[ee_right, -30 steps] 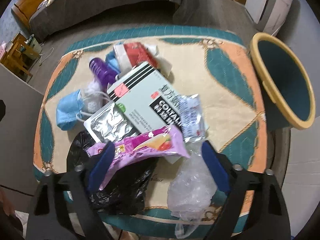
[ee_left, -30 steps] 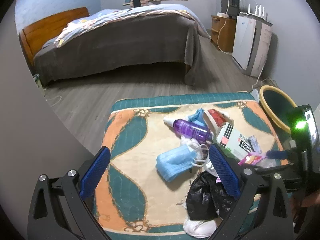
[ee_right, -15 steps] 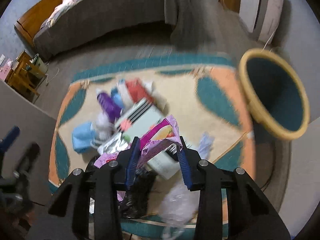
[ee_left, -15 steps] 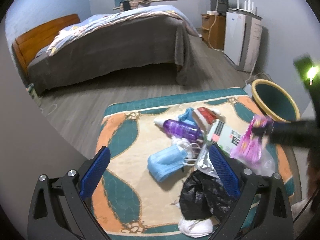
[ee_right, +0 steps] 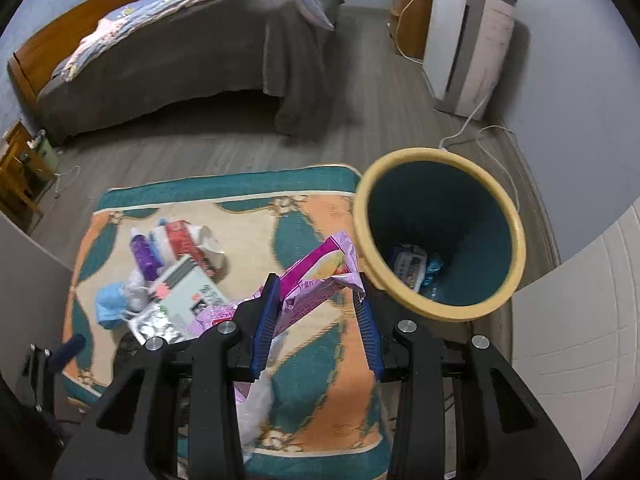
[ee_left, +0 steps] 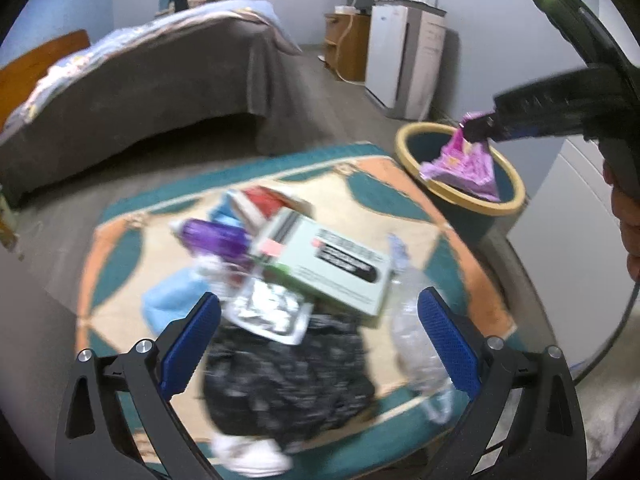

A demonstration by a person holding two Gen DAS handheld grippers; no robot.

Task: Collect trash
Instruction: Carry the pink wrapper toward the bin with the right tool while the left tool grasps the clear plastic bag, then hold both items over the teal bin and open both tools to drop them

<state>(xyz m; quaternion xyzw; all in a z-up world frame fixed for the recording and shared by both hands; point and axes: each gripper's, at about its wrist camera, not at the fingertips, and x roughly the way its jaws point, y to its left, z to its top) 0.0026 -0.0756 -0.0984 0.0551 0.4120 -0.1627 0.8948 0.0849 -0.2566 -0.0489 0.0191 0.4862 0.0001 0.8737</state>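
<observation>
Two grippers: right gripper (ee_right: 316, 292) clamps the pink wrapper (ee_right: 316, 268) beside the bin (ee_right: 440, 312); left gripper (ee_left: 320, 344) gapes over the trash.

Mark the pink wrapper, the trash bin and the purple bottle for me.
pink wrapper (ee_right: 320, 268): right wrist view, its printed face above the jaws.
trash bin (ee_right: 516, 236): right wrist view, right side of its yellow rim.
purple bottle (ee_left: 216, 238): left wrist view, middle of its body.
</observation>
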